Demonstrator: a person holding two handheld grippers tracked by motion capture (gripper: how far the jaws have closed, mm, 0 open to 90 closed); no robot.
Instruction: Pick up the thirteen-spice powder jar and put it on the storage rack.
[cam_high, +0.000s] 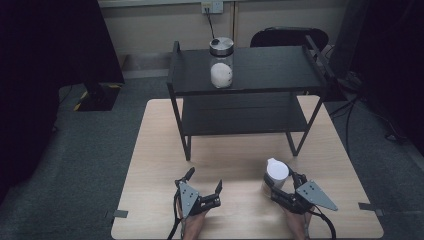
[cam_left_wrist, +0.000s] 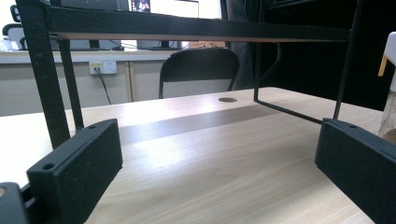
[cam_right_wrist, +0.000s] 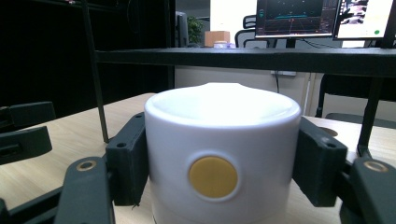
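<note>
A jar with a white cap (cam_high: 276, 171) stands on the wooden table (cam_high: 150, 150) at the front right. My right gripper (cam_high: 283, 179) is shut on its cap. In the right gripper view the cap (cam_right_wrist: 222, 126) has a round yellow dot, and a black jaw presses each side of it. My left gripper (cam_high: 205, 181) rests at the front middle, open, with bare tabletop between its jaws. In the left gripper view the jaws stand wide apart around my left gripper (cam_left_wrist: 219, 149), and the white-capped jar (cam_left_wrist: 390, 88) shows at the right edge.
A black two-tier shelf (cam_high: 260, 65) stands on the far half of the table. On its top level is a glass jar (cam_high: 221, 62) with a metal lid and white contents. A black chair (cam_high: 287, 36) stands behind the table. My left gripper (cam_right_wrist: 23, 133) appears at the left of the right gripper view.
</note>
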